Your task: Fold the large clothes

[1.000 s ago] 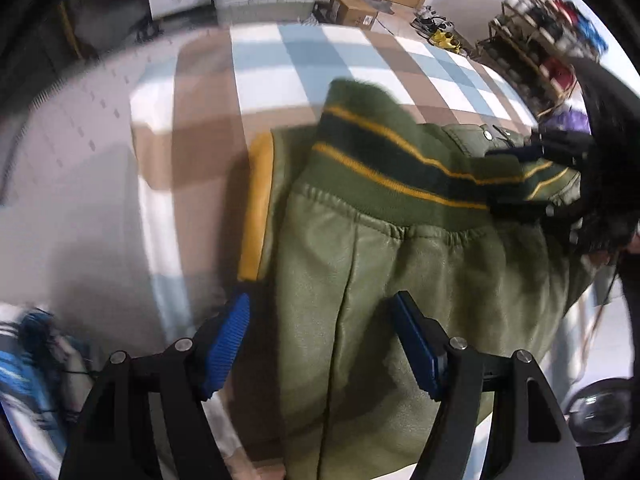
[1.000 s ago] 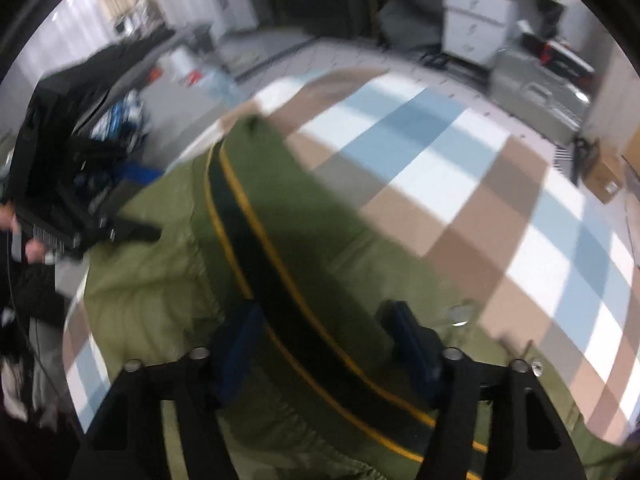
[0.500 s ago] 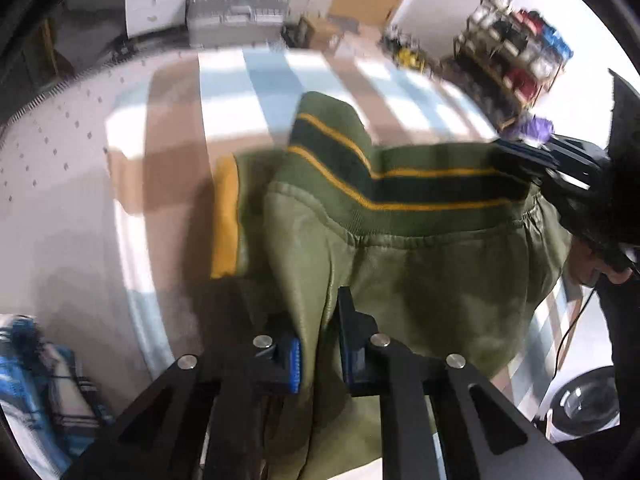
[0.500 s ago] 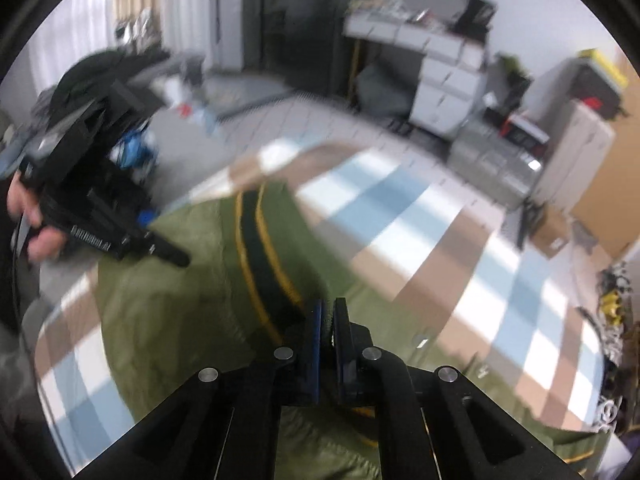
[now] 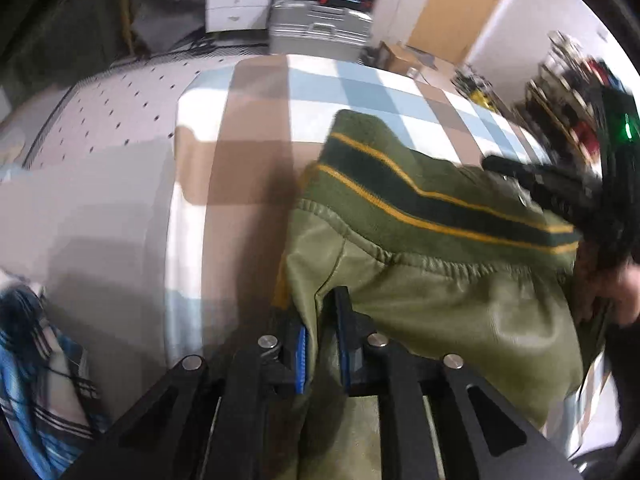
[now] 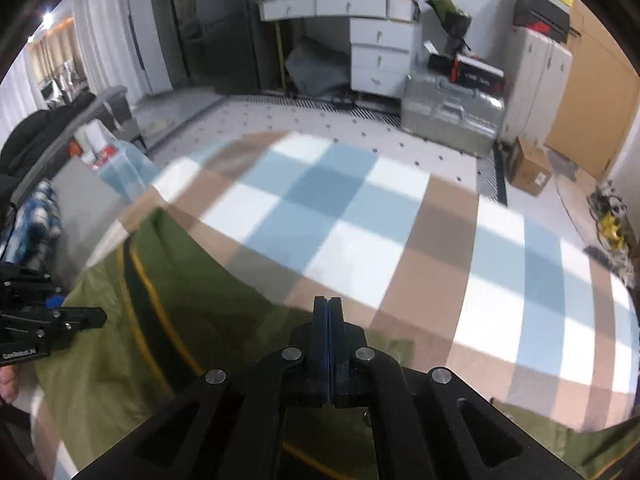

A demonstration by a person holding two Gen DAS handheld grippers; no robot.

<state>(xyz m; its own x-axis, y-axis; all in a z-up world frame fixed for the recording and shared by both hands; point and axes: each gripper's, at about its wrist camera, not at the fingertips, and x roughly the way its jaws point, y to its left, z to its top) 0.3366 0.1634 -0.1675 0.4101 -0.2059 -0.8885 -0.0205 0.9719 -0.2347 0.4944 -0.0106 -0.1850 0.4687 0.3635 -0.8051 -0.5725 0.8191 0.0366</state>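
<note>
Olive-green fabric of the jacket [image 5: 440, 304] is filling the space ahead of the left gripper [image 5: 322, 344], whose fingers are clamping a fold of it, the jaws having just been closing on that cloth. Only this left view is showing the ribbed hem band [image 5: 420, 200], dark green with two yellow stripes, running beyond the fingertips toward the right gripper, a black, blurred shape at the far right beside a hand [image 5: 616, 288]. The right view is showing what the left cannot: the right gripper [image 6: 328, 340] with its blue pads [image 6: 322, 344] pressed fully together, the jaws having just been closing, and the jacket [image 6: 160, 320] lying under and to the left of the fingers; whether cloth is pinched between the pads I cannot tell. That view is also catching the left gripper [image 6: 52, 320] at the far left edge. One jacket is lying on a checked cloth [image 6: 360, 248] of blue, white and brown squares, stretching beyond both pairs of fingers. Farther off, the right view is taking in a dotted pale floor [image 6: 320, 120], one white drawer unit [image 6: 380, 56], one silver case [image 6: 452, 120] and one cardboard box [image 6: 528, 168]. Left of the left fingers, a blue plaid garment [image 5: 28, 380] is lying at the frame's edge.
</note>
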